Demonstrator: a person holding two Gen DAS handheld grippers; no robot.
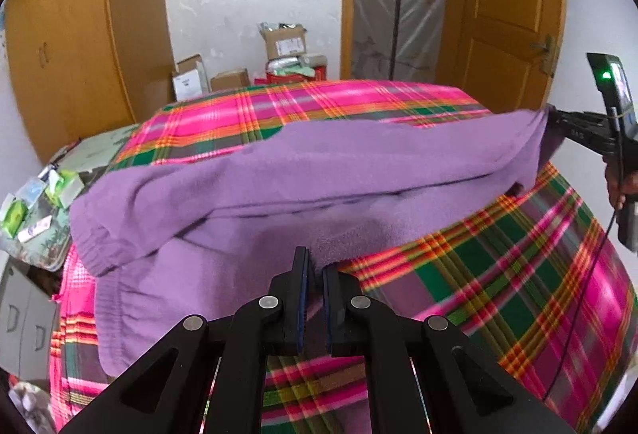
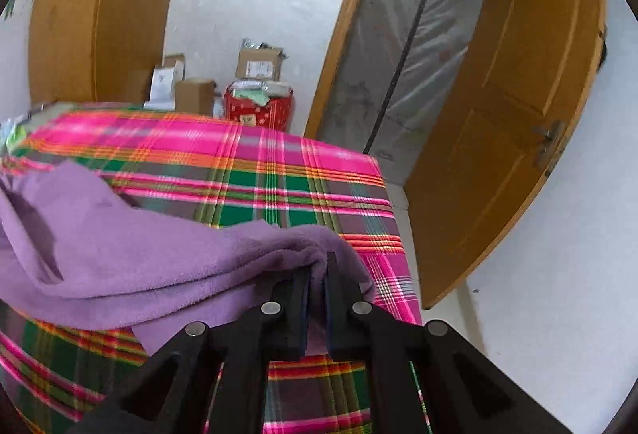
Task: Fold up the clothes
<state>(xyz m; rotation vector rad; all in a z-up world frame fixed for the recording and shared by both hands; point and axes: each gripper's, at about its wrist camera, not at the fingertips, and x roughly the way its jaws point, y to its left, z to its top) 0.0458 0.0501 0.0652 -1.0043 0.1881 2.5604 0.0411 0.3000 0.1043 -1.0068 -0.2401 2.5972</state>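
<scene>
A purple fleece garment with gathered cuffs lies partly lifted over a bed covered by a pink, green and orange plaid blanket. My left gripper is shut on the garment's near edge, cloth pinched between its pads. In the right wrist view my right gripper is shut on a bunched corner of the same purple garment, holding it above the plaid blanket. From the left wrist view the right gripper appears at the far right, pulling that corner up, with a hand on its handle.
Cardboard boxes and a red container stand on the floor past the bed's far edge. A wooden wardrobe is at the left, an open wooden door at the right. A cluttered side table stands left of the bed.
</scene>
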